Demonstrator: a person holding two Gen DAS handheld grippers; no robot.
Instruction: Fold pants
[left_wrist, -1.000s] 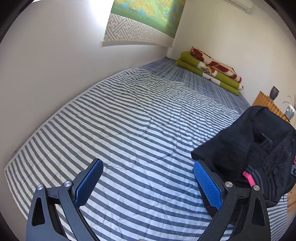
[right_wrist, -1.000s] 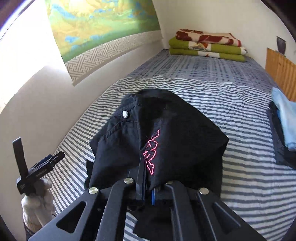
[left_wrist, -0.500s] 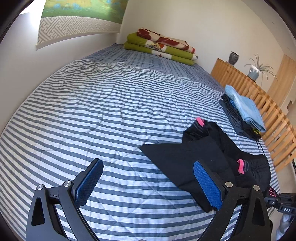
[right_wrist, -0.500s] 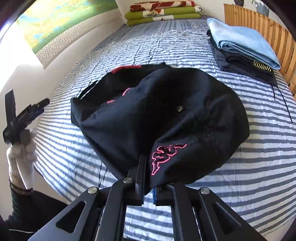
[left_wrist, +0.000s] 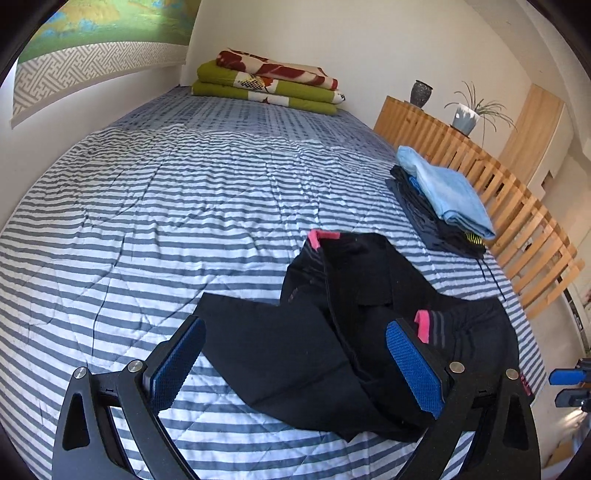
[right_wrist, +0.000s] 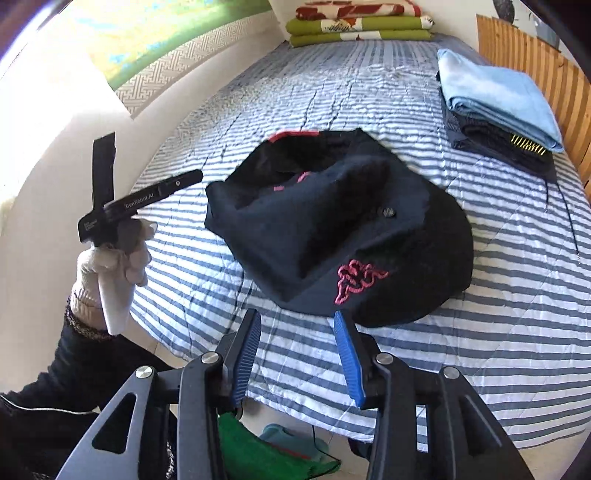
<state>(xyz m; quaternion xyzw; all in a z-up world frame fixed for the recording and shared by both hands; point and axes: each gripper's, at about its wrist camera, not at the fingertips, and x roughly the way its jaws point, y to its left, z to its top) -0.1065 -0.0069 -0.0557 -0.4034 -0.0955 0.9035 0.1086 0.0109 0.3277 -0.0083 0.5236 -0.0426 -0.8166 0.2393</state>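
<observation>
now right gripper (right_wrist: 297, 350) has released the pants (right_wrist: 332, 229).

A bed (left_wrist: 184, 206) covered by a quilt in blue-grey and white stripes is filling most of both views, its surface showing stitched diamond lines and light creases. In the left wrist view, black pants (left_wrist: 332, 332) with pink trim are lying crumpled on it toward five o'clock, one flat panel reaching toward six o'clock. A folded stack of clothes (left_wrist: 439, 199), dark pieces under a light blue one, is sitting on the bed at about three o'clock, just beside a slatted wooden rail. At twelve o'clock, folded green blankets (left_wrist: 266, 90) with a red-and-cream one on top are resting against the far wall.
</observation>
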